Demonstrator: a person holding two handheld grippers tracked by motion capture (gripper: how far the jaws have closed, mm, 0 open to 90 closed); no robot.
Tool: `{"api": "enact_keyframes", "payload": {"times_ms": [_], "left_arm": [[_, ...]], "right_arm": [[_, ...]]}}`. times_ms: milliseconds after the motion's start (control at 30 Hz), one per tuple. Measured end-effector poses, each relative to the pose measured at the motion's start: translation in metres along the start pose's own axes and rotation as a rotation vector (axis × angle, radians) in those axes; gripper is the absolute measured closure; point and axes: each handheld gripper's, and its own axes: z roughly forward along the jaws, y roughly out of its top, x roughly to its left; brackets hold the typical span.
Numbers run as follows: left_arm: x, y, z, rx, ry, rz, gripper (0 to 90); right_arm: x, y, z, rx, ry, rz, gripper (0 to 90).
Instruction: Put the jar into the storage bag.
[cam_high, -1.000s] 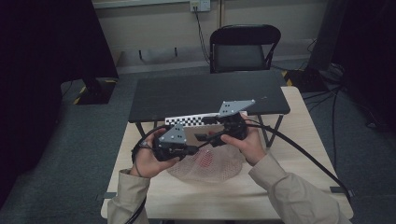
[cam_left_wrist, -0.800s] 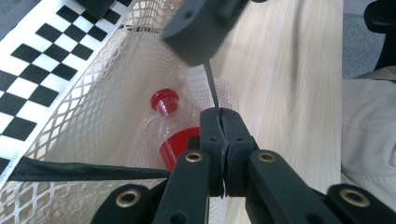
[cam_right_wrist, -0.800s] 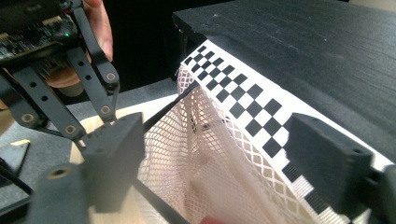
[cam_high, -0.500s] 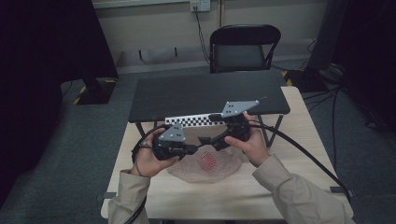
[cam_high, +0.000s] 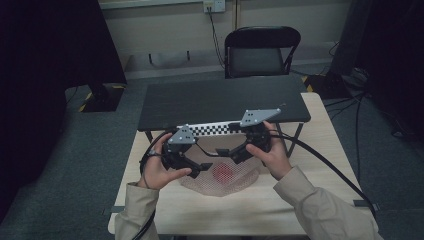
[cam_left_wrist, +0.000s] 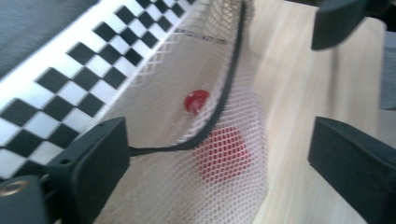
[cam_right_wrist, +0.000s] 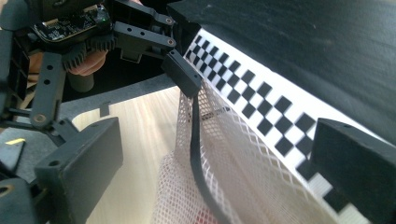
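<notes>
On the wooden table (cam_high: 300, 200) lies a mesh bag (cam_high: 220, 180). It sits between the left gripper (cam_high: 197, 170) and right gripper (cam_high: 227, 152), whose jaws have just opened wide, empty.

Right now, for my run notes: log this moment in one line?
left tool: open, just released | right tool: open, just released | mesh bag: on table, red item inside

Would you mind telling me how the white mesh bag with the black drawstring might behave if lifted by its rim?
The white mesh bag sags in folds, so it would likely hang limp. The red objects inside would probably slide to the bottom. Its black drawstring looks thin and may slip.
</notes>
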Motion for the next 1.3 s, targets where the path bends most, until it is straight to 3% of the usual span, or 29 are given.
{"api": "enact_keyframes", "payload": {"times_ms": [67, 233, 367, 467, 567, 667, 933, 1133, 1300], "left_arm": [[0.0, 0.0, 0.002, 0.007, -0.03, 0.002, 2.9], [-0.001, -0.001, 0.004, -0.001, -0.046, 0.029, 3.2], [-0.001, -0.004, 0.004, -0.002, -0.059, 0.028, 3.2], [-0.002, -0.006, 0.004, -0.007, -0.097, 0.043, 3.1], [-0.002, -0.007, 0.005, -0.008, -0.1, 0.045, 3.1], [-0.001, -0.01, 0.005, -0.022, -0.129, 0.04, 3.2], [0.001, -0.021, 0.004, -0.016, -0.155, 0.026, 3.1], [0.007, -0.033, 0.009, 0.0, -0.146, 0.002, 2.9], [0.012, -0.044, 0.011, -0.016, -0.134, -0.021, 2.9]], "right_arm": [[-0.003, -0.004, -0.003, -0.003, 0.007, 0.01, 0.7], [-0.006, -0.012, -0.012, 0.009, -0.02, 0.007, 0.1], [-0.007, -0.018, -0.018, 0.025, -0.03, 0.006, 0.5], [-0.009, -0.024, -0.022, 0.029, -0.039, 0.007, 0.9], [-0.009, -0.029, -0.025, 0.044, -0.048, 0.01, 0.1], [-0.009, -0.036, -0.028, 0.06, -0.067, -0.001, 0.1], [-0.012, -0.061, -0.033, 0.072, -0.073, 0.021, 0.3], [-0.014, -0.076, -0.036, 0.091, -0.088, 0.029, 0.5], [-0.017, -0.089, -0.041, 0.102, -0.102, 0.045, 0.5]]}}
